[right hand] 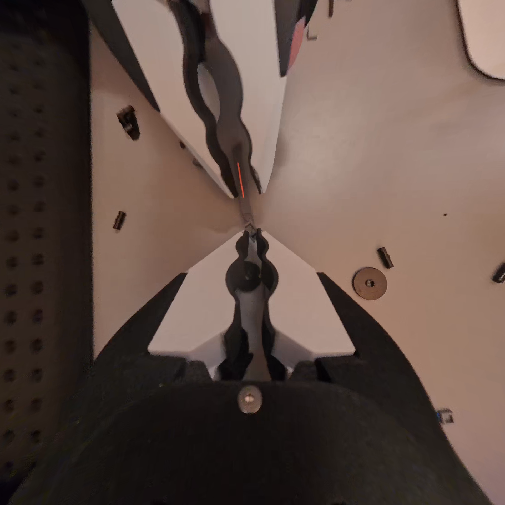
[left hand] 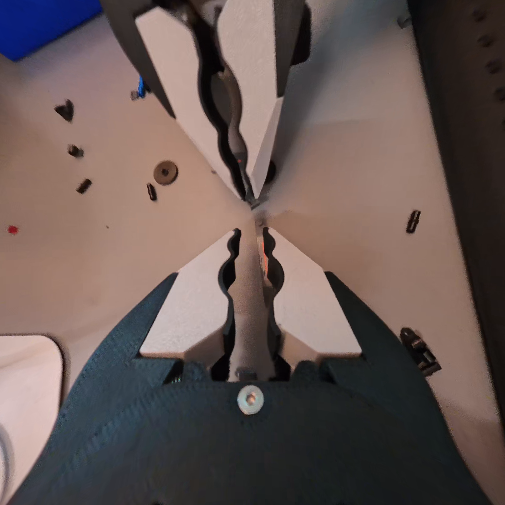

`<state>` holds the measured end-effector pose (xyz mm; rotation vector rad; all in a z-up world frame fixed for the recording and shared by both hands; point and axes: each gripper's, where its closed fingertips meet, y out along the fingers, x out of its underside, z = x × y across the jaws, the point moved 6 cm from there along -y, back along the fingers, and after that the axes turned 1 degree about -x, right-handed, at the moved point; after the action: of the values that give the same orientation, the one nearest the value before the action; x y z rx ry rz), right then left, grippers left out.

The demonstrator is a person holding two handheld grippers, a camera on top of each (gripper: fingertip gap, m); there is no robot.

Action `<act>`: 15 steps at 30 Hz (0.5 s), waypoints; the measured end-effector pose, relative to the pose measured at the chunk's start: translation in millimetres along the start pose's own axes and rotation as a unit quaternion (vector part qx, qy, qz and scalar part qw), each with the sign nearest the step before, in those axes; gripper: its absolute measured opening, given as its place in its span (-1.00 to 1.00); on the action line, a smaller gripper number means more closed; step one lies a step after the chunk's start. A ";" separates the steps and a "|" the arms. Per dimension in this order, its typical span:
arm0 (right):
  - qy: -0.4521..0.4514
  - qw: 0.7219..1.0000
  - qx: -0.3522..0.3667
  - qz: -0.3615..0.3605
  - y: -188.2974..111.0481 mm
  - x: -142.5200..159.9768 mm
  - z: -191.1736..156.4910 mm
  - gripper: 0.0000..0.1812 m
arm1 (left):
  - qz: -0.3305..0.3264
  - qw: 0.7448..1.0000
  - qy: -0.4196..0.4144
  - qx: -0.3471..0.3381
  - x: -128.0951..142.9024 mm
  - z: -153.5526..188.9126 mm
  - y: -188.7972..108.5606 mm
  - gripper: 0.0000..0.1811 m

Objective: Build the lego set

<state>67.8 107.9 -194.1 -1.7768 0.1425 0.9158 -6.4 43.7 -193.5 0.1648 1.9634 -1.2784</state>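
Observation:
My left gripper point(left hand: 251, 232) holds a thin grey lego piece with an orange stripe point(left hand: 261, 246), which lies along its right finger; the jaws stand narrowly apart. My right gripper point(right hand: 252, 234) is shut on a small grey lego piece point(right hand: 250, 246), with a black round part point(right hand: 247, 276) showing between its jaws. The two grippers face each other tip to tip above the pale table point(left hand: 355, 164). The two pieces meet between the tips. The right wrist view shows the left gripper point(right hand: 245, 193) and the striped piece point(right hand: 240, 180). The left wrist view shows the right gripper point(left hand: 250, 198).
Loose parts lie on the table: a black disc point(left hand: 165, 172) point(right hand: 369, 283), short black pins point(left hand: 412, 221) point(right hand: 119, 220), a black hinge-like piece point(left hand: 419, 352), a red stud point(left hand: 12, 229). A dark perforated board point(right hand: 27, 246) runs along one side. A blue box point(left hand: 41, 24) stands far left. The tips of both grippers are at nearly the same place. Between my right fingertips and the black disc point(left hand: 165, 172) there is roughly 9 centimeters. Seen from the right wrist view point(right hand: 367, 282) as well.

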 end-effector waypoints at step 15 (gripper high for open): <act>0.054 0.994 -0.058 0.070 -13.9 -6.2 1.6 -0.96 | 0.049 0.991 0.104 -0.072 -31.8 10.6 -6.9 -0.89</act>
<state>69.7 113.0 -179.8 -1.9445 0.2911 0.9443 17.9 40.7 -169.6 0.3304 2.1885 -1.0869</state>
